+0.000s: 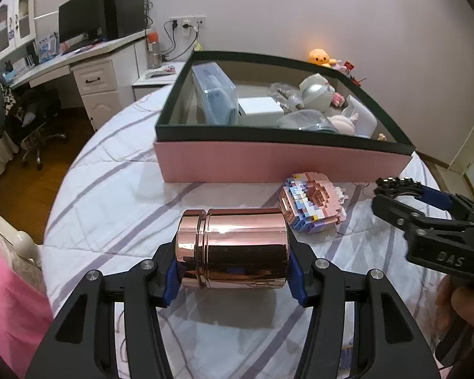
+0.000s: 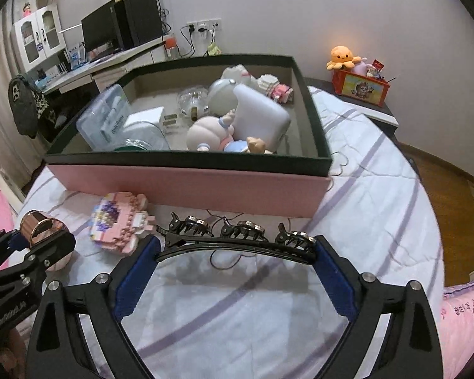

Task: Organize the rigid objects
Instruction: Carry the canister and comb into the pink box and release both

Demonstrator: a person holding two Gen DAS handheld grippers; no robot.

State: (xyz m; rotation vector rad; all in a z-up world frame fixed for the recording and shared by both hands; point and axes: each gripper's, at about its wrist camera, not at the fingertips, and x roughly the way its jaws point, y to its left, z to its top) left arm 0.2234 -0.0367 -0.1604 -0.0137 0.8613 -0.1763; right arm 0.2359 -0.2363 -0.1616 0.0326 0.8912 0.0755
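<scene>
Left claw (image 1: 233, 273) grips canister (image 1: 233, 246); right claw (image 2: 237, 252) spans hair clip (image 2: 237, 241).

2 close wrist views, angled down, both toward the pink box (image 1: 268, 161).

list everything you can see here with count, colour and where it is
canister: 1, rose-gold metal, on its side between left gripper's pads
hair clip: 1, black, long, spanning right gripper's pads
brick model: 1, pink and pastel, on bedspread before box
box: 1, pink with dark green rim, on bed, holding toys and containers
octopus plush: 1, orange, on far nightstand
left gripper: black, blue pads, closed on canister
right gripper: black, blue pads, wide, holding hair clip
</scene>
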